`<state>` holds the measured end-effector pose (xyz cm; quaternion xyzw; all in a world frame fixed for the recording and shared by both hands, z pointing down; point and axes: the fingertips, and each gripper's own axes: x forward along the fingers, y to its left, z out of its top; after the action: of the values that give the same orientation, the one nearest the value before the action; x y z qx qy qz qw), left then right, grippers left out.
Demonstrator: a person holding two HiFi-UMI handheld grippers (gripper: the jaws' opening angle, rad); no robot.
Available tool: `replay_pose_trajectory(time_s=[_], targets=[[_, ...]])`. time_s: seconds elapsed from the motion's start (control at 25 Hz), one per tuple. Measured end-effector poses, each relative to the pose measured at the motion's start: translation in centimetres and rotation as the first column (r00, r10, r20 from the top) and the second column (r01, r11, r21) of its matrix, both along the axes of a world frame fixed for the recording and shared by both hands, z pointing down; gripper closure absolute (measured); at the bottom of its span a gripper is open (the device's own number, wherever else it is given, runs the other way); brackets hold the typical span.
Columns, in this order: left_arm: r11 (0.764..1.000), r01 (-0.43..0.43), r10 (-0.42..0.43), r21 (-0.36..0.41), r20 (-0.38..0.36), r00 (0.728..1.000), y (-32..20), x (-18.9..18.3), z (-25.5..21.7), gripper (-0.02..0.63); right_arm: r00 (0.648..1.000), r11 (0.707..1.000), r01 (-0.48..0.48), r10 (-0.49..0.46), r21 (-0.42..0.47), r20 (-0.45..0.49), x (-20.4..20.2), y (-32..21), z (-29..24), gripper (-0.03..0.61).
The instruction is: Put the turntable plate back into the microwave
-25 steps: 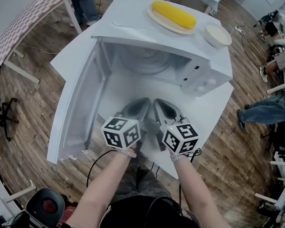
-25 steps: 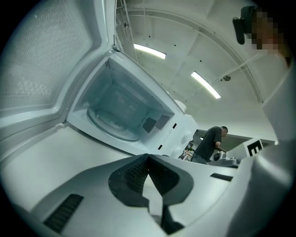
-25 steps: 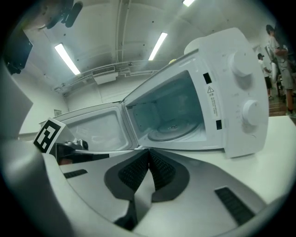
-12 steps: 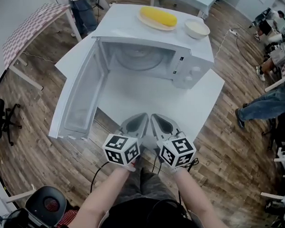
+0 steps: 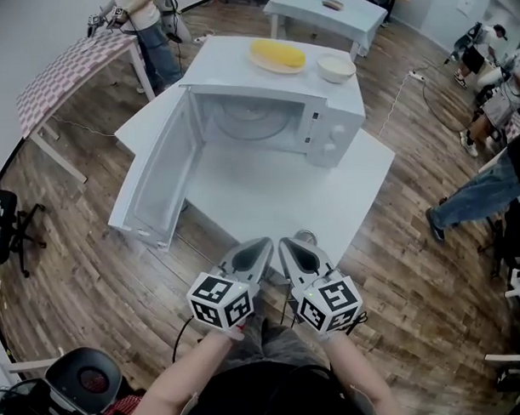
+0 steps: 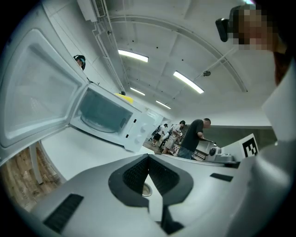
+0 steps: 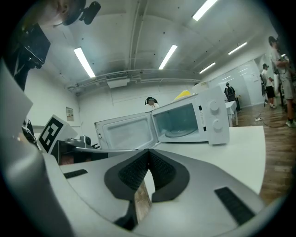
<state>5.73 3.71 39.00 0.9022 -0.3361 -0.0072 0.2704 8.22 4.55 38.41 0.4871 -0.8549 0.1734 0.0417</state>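
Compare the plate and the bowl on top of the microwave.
The plate is flat and wide; the bowl is smaller and deeper. The plate carries yellow corn; the bowl shows nothing inside. The plate sits nearer the open door, the bowl above the knobs. Both are round, pale and rest on the microwave.

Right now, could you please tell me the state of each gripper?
Left gripper: shut, holding nothing.
Right gripper: shut, holding nothing.
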Motion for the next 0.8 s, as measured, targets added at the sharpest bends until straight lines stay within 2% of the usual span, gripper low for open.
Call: replay_pose_trajectory(time_s=[0.32,0.56,0.8], targets=[[0.995,-0.041,0.04,0.087,0.016,0.999,5.5,-0.2,-3.2,0.601,0.999,0.995,0.035,-0.032,0.089,-0.033,-0.9,5.7,-3.5,0.558],[0.989,0.017,-0.022,0.147,0.031,0.999,7.6,-2.0,-4.3,0.601,0.999,0.993,-0.01,0.014,0.12,-0.037,-1.0,8.1,-4.4,0.558],[0.987,0.067,-0.072,0.144,0.028,0.997,9.3,-3.5,-3.9,0.601,0.997,0.991,-0.07,0.073,0.112,-0.021,-1.3,10.1,-3.9,0.558]])
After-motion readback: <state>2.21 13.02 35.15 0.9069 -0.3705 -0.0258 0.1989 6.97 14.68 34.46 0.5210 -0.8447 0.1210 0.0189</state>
